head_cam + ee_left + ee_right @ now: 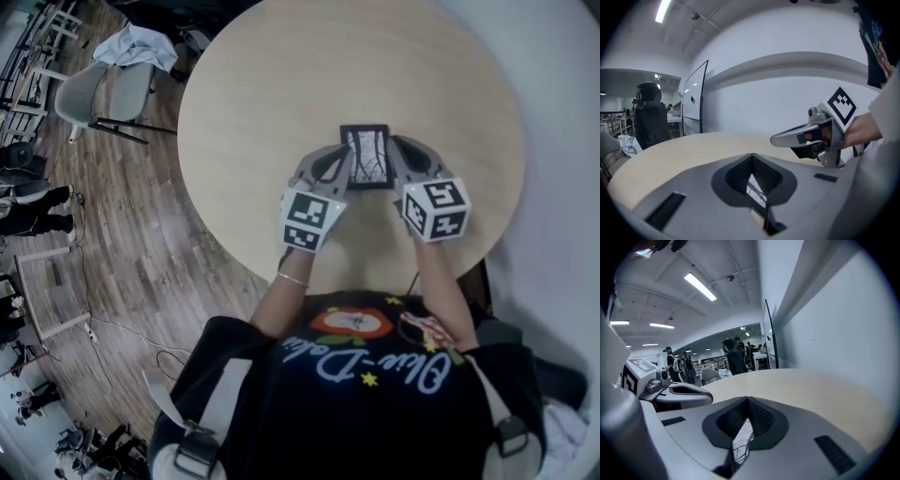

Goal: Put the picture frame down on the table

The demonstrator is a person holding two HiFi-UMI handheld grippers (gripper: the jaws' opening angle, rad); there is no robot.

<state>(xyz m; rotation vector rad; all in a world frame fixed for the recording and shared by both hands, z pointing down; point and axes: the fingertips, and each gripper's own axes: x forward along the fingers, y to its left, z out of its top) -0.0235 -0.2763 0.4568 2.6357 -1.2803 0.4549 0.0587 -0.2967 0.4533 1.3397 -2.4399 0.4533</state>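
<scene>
Round pale wooden surface (262, 103) fills the head view. Over its near part, a black-edged picture frame with a branching line drawing (366, 159) sits between the left gripper (347, 159) and the right gripper (394, 155), one at each side edge.

Left gripper view: the jaws are pinched closed on the frame's edge, and the drawing shows through the gap.

Right gripper view: likewise clamped on the frame. Whether the frame touches the surface, I can't tell.

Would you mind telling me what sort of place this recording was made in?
Probably an open-plan office or lab. A round wooden table and a grey chair stand on a wood floor, ceiling strip lights run overhead, and several people stand farther back in a large shared room.
</scene>
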